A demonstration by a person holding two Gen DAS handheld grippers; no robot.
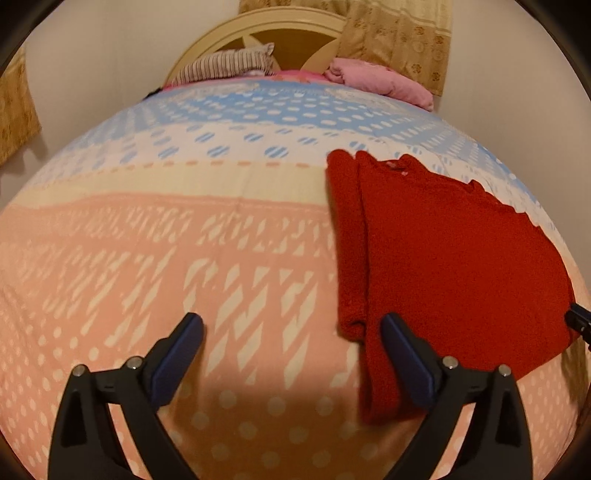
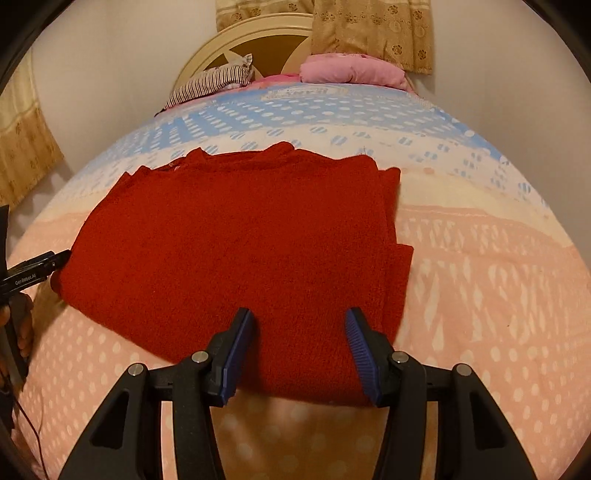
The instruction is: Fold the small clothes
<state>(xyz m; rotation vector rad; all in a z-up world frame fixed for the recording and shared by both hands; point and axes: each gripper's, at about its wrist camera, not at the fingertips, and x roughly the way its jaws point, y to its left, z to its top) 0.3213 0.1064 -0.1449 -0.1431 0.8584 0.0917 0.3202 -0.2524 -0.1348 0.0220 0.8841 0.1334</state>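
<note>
A red knitted garment (image 2: pixel 236 251) lies flat on the bed, its side parts folded in so it forms a rough rectangle. In the left wrist view the garment (image 1: pixel 454 266) is at the right. My left gripper (image 1: pixel 291 325) is open and empty, over the bedspread at the garment's left edge, its right finger above the red fabric. My right gripper (image 2: pixel 299 321) is open and empty, its jaws straddling the garment's near edge. The left gripper's tip (image 2: pixel 40 266) shows at the garment's left side in the right wrist view.
The bed has a peach, cream and blue patterned bedspread (image 1: pixel 184 240). At its head lie a striped pillow (image 2: pixel 214 81) and a pink pillow (image 2: pixel 351 72) against a cream headboard (image 2: pixel 243 40). Beige curtains (image 2: pixel 369 33) hang behind. Walls flank the bed.
</note>
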